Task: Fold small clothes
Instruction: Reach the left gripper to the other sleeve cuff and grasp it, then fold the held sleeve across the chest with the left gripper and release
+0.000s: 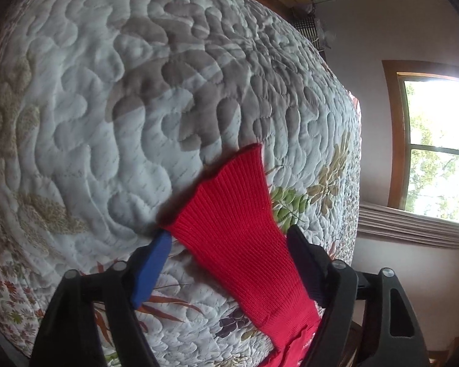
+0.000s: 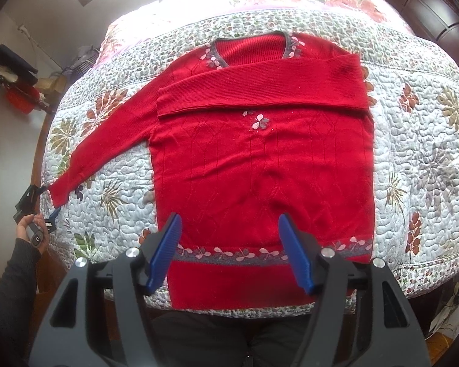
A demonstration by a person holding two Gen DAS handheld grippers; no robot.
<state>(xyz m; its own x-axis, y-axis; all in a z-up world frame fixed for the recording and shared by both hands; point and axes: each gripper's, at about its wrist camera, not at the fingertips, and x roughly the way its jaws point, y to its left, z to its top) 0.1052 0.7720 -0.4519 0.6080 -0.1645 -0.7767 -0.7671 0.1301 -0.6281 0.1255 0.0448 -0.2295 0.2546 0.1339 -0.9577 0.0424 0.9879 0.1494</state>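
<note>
**Ana:** Right wrist view first: where is the sweater (image 2: 260, 168)?

**Ben:** Flat on the quilt (image 2: 419, 159), front up, neck toward the far side of the bed and hem toward the camera. One sleeve (image 2: 260, 91) is folded across the chest of the sweater, its cuff ending near the sweater's left edge in that view. The other sleeve (image 2: 107, 140) is stretched out away from the body of the sweater, slanting down toward the bed's edge.

**Ana:** And the right gripper (image 2: 229, 250)?

**Ben:** It hangs over the hem end of the sweater with its blue fingers (image 2: 165, 253) spread wide and nothing between them.

**Ana:** The left gripper?

**Ben:** In the right wrist view it (image 2: 42, 205) sits at the cuff of the stretched-out sleeve, held by a hand (image 2: 30, 226) in a dark cuffed sleeve. In the left wrist view the left gripper (image 1: 226, 232) is spread wide; the red ribbed sleeve (image 1: 238, 226) runs between its fingers toward the middle of the quilt (image 1: 107, 107). One blue finger (image 1: 151, 270) is just beside the sleeve's edge. Whether either finger touches the knit, I cannot tell.

**Ana:** Anything else near the sweater?

**Ben:** A window (image 1: 437, 146) beyond the bed's edge, past the sleeve.
</note>
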